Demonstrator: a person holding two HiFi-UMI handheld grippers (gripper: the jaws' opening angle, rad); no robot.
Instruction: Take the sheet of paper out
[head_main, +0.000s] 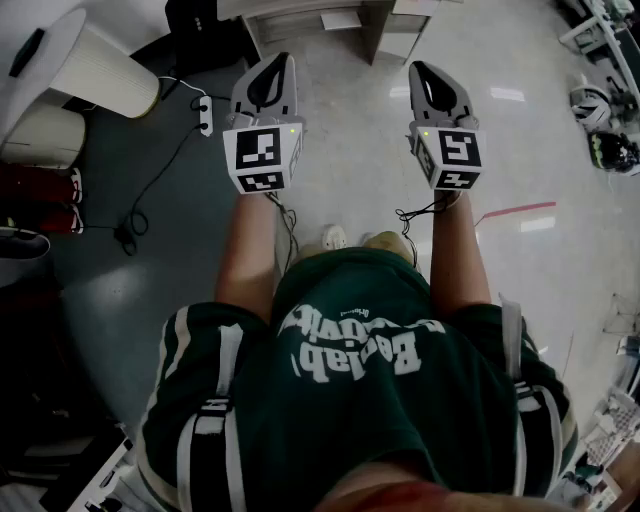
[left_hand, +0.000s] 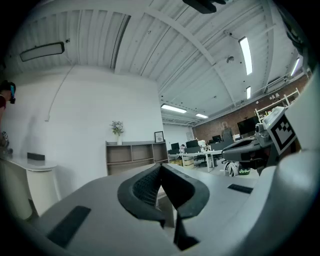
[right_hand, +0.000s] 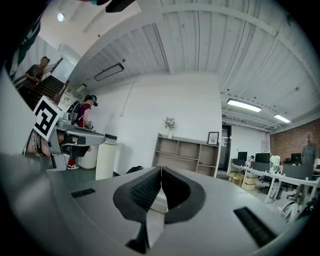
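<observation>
No sheet of paper shows in any view. In the head view my left gripper (head_main: 274, 64) and right gripper (head_main: 424, 72) are held out level over the floor, side by side, each with its marker cube toward me. The left gripper (left_hand: 161, 168) has its dark pads pressed together at the tips with nothing between them. The right gripper (right_hand: 161, 171) is likewise shut and empty. Both point across an office room toward a wooden shelf unit (right_hand: 186, 152), which also shows in the left gripper view (left_hand: 131, 156).
A white round stand (head_main: 85, 70) and a power strip with cables (head_main: 204, 113) lie at the left on the dark floor. A white cabinet base (head_main: 330, 22) stands ahead. Desks with monitors (left_hand: 205, 150) fill the room's right. A person (right_hand: 84, 114) stands at a counter on the left.
</observation>
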